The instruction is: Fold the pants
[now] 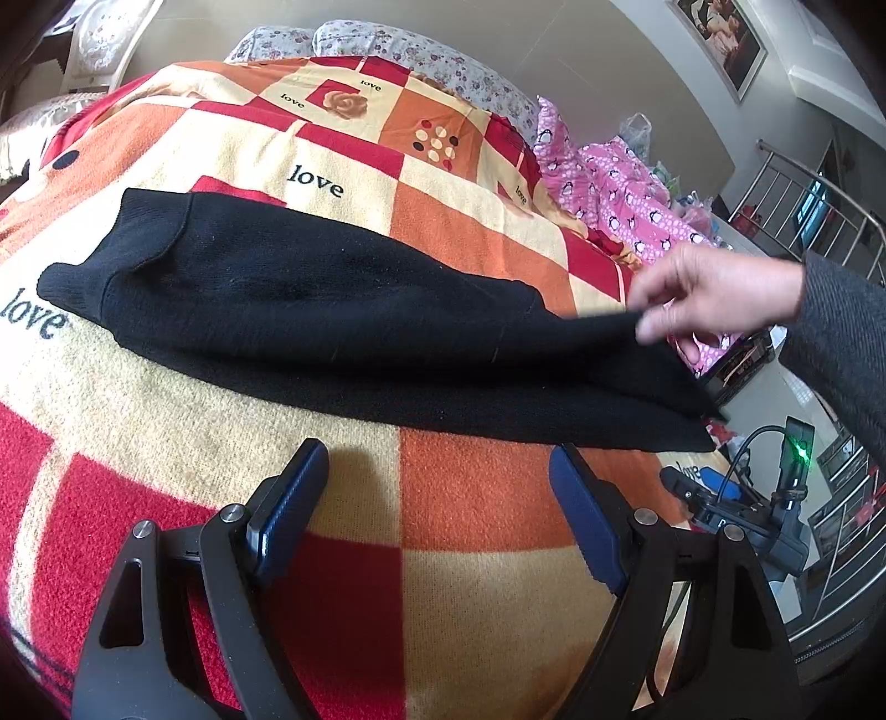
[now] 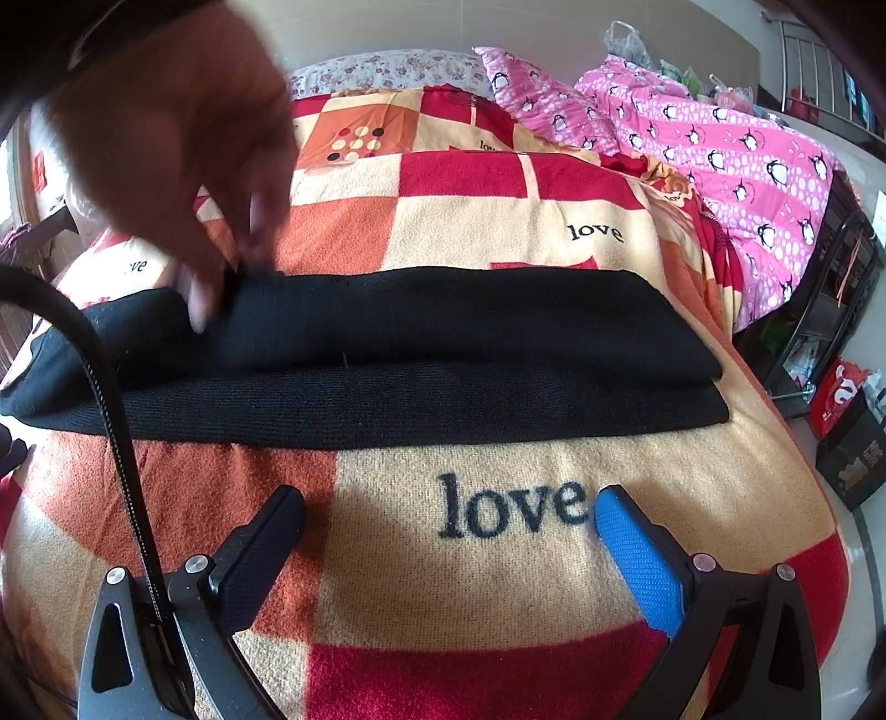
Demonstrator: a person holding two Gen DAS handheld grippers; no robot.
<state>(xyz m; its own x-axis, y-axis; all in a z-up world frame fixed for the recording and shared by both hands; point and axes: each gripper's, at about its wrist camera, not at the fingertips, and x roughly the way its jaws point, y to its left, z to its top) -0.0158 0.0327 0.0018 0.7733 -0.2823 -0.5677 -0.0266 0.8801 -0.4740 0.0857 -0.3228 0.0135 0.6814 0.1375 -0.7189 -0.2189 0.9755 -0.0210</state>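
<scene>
Left wrist view: our left gripper (image 1: 437, 487) and right gripper (image 2: 448, 526) sit apart, empty; the pants (image 1: 310, 310) lie just ahead, long axis crosswise, a bare hand (image 1: 714, 293) pinching their right end

A bed (image 2: 498, 559) spread with a checked red, orange and cream blanket (image 1: 443, 498) printed "love" carries the black pants (image 1: 332, 310), laid flat across its middle. A pink penguin-print quilt (image 2: 720, 149) lies bunched along its right edge, with floral pillows (image 1: 398, 50) at the head.
</scene>
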